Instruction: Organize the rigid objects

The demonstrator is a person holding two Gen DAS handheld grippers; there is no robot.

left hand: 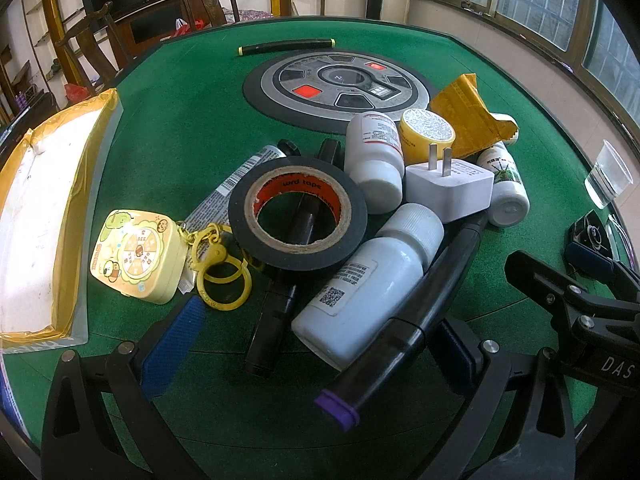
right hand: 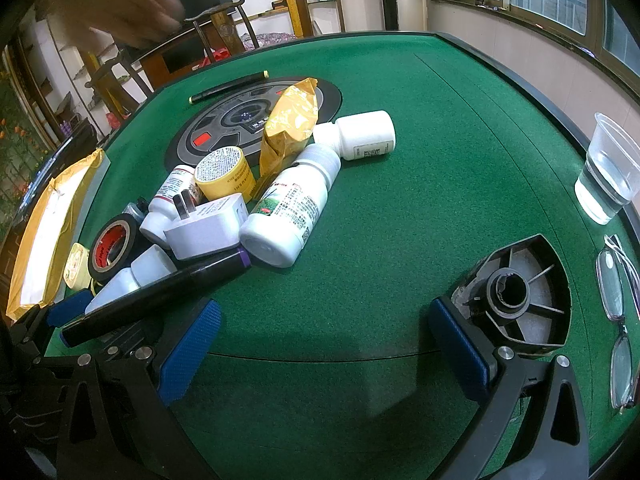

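A pile of rigid items lies on the green felt table (right hand: 400, 200): a black tape roll (left hand: 298, 212), a yellow keychain toy (left hand: 138, 254), a white charger plug (left hand: 448, 186), several white bottles (left hand: 360, 292), a yellow jar (left hand: 426, 132), and a black marker with a purple cap (left hand: 400, 332). My left gripper (left hand: 316, 352) is open at the pile's near edge, with the marker and a bottle lying between its blue pads. My right gripper (right hand: 324, 350) is open over bare felt, right of the pile.
A tape-lined white box (left hand: 40, 216) stands at the left edge. A black pen (left hand: 286, 46) lies beyond the round control panel (left hand: 340, 84). A water cup (right hand: 608, 168), glasses (right hand: 620, 300) and a black fan-shaped part (right hand: 516, 292) sit at the right. A blurred hand (right hand: 132, 12) shows top left.
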